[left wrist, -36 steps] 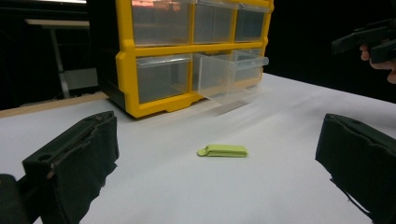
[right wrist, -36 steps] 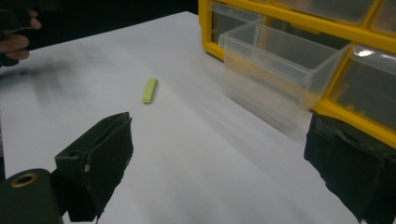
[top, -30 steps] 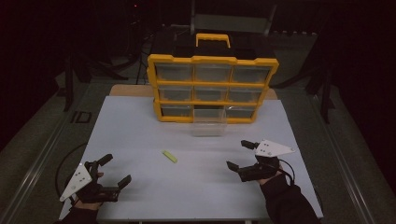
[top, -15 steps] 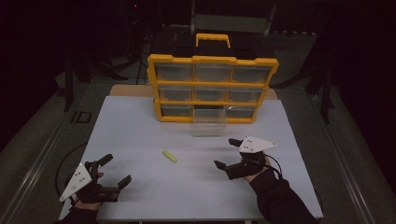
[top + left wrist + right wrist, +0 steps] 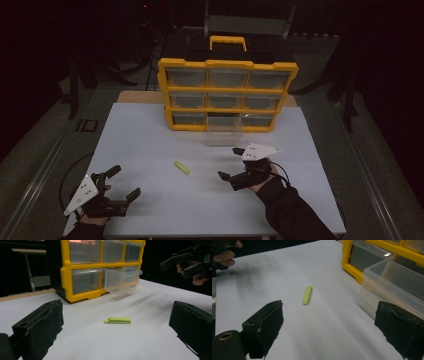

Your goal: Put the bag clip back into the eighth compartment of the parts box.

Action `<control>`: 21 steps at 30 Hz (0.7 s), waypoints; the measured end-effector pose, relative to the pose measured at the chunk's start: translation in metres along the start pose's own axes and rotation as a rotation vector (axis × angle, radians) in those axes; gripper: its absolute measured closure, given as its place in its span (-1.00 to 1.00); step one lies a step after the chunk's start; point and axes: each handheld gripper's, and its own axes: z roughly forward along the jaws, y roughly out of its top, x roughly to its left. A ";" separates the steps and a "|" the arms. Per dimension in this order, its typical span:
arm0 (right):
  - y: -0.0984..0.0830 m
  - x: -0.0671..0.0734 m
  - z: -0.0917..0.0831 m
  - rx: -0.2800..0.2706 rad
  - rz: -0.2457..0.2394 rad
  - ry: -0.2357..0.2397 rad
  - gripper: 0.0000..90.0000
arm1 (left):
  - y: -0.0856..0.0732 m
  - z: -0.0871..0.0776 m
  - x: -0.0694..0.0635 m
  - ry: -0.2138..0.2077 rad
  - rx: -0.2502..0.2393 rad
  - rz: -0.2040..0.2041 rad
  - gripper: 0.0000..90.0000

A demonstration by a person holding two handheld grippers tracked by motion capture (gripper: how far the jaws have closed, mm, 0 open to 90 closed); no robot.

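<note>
A small, flat, yellow-green plastic strip (image 5: 181, 167) lies alone on the white tabletop (image 5: 150, 135), roughly midway between the two hands and a little nearer the person than the storage cabinet. Nothing touches it.

The right claw (image 5: 231, 162) hovers to the right of the strip, near it but apart, with its jaws spread wide and nothing between them. In the right gripper view the strip (image 5: 307, 294) sits ahead of the gap between the two black jaws, closer to the left one, lying lengthwise away from the camera. The grey three-cornered plate on top of this claw faces up in the high view, and the person's dark sleeve (image 5: 292, 212) runs back from it to the bottom edge.

The left claw (image 5: 123, 182) rests low at the near left corner of the tabletop, well apart from the strip, jaws also held apart and empty. In the left gripper view the strip (image 5: 118, 320) lies flat and sideways on, between the two jaws but farther out, and the right claw (image 5: 175, 262) shows at the upper right.

At the far side of the tabletop stands a yellow plastic cabinet of nine clear drawers (image 5: 227, 95) with a yellow handle on top. The clear middle drawer of the bottom row (image 5: 224, 130) is pulled out toward the person; it looks empty.
</note>
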 end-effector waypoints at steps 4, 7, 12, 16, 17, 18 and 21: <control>0.003 0.001 0.007 0.002 0.002 0.019 -0.81 | 0.000 0.000 0.000 -0.003 -0.003 -0.003 -1.00; 0.007 0.003 0.015 0.010 -0.002 0.030 -0.81 | 0.000 0.000 0.000 -0.004 -0.005 -0.004 -1.00; 0.010 0.005 0.022 0.014 -0.005 0.039 -0.81 | 0.000 -0.001 0.000 -0.006 -0.006 -0.005 -1.00; 0.013 0.007 0.030 0.023 -0.007 0.050 -0.81 | 0.000 -0.001 0.000 -0.007 -0.006 -0.005 -1.00; 0.014 0.008 0.033 0.027 -0.010 0.056 -0.81 | 0.000 0.000 0.000 -0.008 -0.006 -0.006 -1.00; 0.014 0.008 0.033 0.027 -0.010 0.056 -0.81 | 0.000 0.000 0.000 -0.008 -0.006 -0.006 -1.00; 0.018 0.011 0.042 0.034 -0.009 0.067 -0.81 | 0.000 0.000 0.000 -0.009 -0.001 -0.004 -1.00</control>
